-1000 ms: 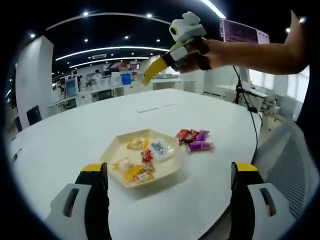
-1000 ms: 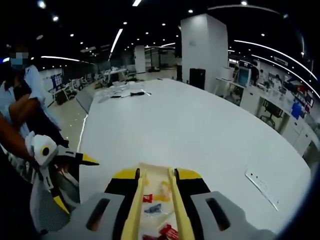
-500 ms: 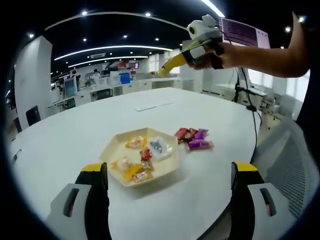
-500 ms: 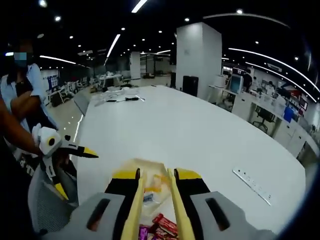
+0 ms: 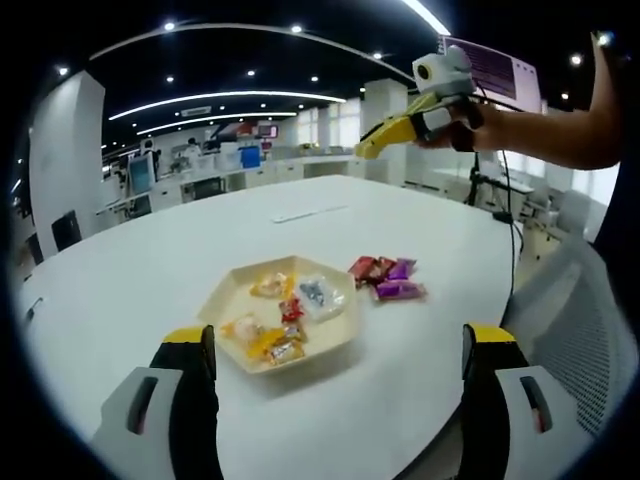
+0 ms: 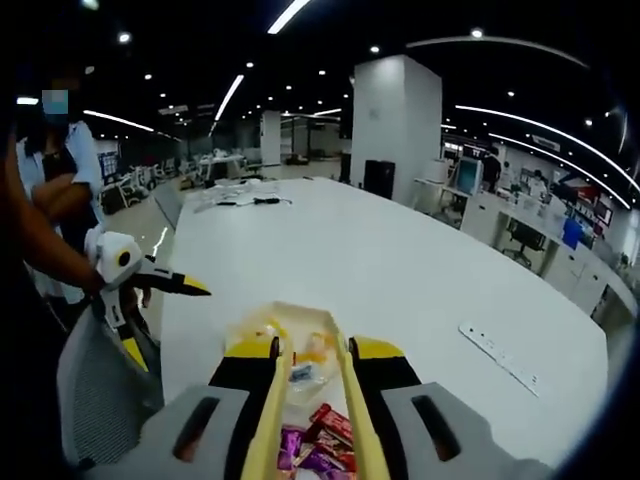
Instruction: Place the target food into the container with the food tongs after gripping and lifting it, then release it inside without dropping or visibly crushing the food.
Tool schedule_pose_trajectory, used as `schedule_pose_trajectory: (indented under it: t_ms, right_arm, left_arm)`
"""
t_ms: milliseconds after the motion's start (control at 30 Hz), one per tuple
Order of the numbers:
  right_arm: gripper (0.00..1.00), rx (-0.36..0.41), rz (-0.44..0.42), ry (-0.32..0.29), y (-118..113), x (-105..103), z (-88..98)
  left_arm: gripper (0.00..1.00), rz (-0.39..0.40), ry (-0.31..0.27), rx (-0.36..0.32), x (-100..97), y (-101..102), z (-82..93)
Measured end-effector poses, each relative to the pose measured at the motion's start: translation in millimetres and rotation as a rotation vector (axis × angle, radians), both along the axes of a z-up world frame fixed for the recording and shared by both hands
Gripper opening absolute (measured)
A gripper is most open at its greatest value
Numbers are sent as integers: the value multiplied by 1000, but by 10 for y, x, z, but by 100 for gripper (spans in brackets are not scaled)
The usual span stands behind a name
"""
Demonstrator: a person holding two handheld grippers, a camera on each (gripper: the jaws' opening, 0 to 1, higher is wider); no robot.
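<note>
Broadly, a large white table (image 5: 130, 270) carries everything; near its close edge sits a pale hexagonal container (image 5: 282, 312), shallow and cream-coloured, already holding several wrapped sweets (image 5: 275, 318) in yellow, red and clear-blue wrappers; just to the right of the container, on the bare tabletop, lies a small heap of wrapped candies (image 5: 387, 279), red and purple, touching one another and apart from the container's rim; beyond the container, toward the far side of the table, lies a flat white strip (image 5: 311, 213); behind the table stretches an office with desks and monitors, and a grey mesh chair back (image 5: 585, 320) stands to the right of the container.

The left gripper (image 5: 340, 350) hangs low in front of the container with its jaws spread wide and nothing between them; the right gripper (image 5: 367, 151) is raised high above and beyond the container, gripped in a hand (image 5: 455, 115) on an outstretched arm, carrying the yellow food tongs (image 6: 310, 400); in the right gripper view the tong arms run close together with a narrow gap, the purple and red candies seen beneath them, with nothing visibly pinched.
</note>
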State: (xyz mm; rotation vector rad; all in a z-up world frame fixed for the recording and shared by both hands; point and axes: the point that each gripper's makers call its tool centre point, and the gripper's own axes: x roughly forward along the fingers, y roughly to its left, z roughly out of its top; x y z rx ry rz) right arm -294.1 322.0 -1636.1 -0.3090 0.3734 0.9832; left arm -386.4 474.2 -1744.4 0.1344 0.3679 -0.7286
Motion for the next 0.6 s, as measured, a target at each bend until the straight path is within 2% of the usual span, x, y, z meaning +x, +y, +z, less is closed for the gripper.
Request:
schedule_pose_trajectory:
  t_ms: [133,233,400,600]
  right_arm:
    - [27,0,-12,-25,-100,-106,-25]
    - [27,27,-21,-28,-184,-193,-46]
    - [27,15,-35,-18,-312,-328,-182]
    - [27,22,-43,-23,-392,-456,-178]
  left_arm:
    - [99,2,1,0,1,3,2]
    - [99,3,0,0,1,6,0]
    - [99,6,-2,-1,4,11,6]
    - [99,5,1,-1,4,11,-1]
